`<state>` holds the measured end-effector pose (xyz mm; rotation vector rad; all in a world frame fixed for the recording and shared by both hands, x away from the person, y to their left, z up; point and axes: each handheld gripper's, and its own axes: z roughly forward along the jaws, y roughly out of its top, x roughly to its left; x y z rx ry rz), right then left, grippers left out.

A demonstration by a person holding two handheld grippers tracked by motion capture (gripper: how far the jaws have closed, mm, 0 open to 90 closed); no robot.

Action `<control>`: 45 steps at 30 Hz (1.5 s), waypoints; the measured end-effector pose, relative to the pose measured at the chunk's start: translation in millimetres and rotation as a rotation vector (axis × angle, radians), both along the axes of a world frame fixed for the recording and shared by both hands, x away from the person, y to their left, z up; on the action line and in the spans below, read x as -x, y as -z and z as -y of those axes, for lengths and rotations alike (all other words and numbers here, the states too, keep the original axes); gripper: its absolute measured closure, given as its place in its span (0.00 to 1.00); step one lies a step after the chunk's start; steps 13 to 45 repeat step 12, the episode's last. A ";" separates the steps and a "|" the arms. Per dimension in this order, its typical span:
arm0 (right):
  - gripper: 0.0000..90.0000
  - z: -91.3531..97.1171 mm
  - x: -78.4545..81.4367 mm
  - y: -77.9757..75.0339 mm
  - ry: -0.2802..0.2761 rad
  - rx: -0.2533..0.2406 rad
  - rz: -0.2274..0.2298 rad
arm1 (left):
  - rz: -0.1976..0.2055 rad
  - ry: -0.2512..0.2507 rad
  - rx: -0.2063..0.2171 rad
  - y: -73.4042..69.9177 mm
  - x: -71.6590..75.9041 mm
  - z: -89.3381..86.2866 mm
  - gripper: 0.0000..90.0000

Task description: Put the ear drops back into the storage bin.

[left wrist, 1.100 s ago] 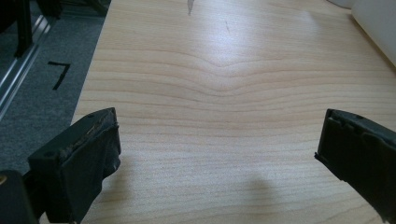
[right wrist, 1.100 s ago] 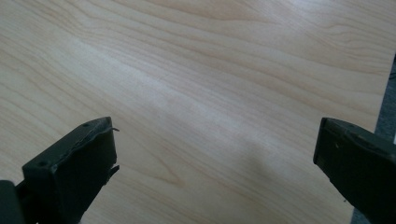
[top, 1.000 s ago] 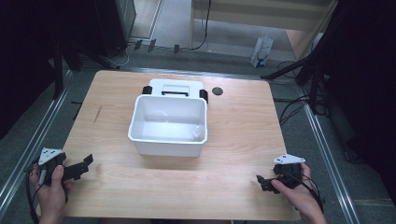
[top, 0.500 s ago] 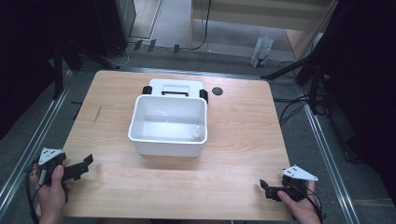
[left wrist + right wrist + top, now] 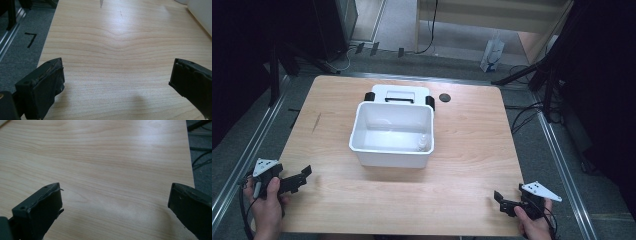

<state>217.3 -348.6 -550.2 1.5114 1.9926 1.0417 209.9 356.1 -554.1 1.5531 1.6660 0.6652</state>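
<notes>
With both the left gripper [image 5: 301, 176] and right gripper [image 5: 501, 200] spread wide and empty at the bench's [image 5: 472, 150] near corners, well apart from the white tub [image 5: 392, 134] mid-bench, a hasty reach risks knocking its thin rim and sliding it.

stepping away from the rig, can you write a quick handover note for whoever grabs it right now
Left gripper: open, holding nothing, at the table's near left corner.
Right gripper: open, holding nothing, at the near right corner.
White bin: mid-table, a small clear bottle standing inside by its right wall. White lid lies flat behind the bin.
Done: nothing is gripped.
Left: probably reaching in to handle the bin or the bottle.
</notes>
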 end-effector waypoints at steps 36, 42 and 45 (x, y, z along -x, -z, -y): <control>0.00 -5.0 -1.2 1.1 -0.016 0.028 -0.024 | 0.008 -0.002 -0.002 0.0 0.6 0.6 0.00; 0.00 -5.0 -1.2 1.1 -0.016 0.028 -0.024 | 0.008 -0.002 -0.002 0.0 0.6 0.6 0.00; 0.00 -5.0 -1.2 1.1 -0.016 0.028 -0.024 | 0.008 -0.002 -0.002 0.0 0.6 0.6 0.00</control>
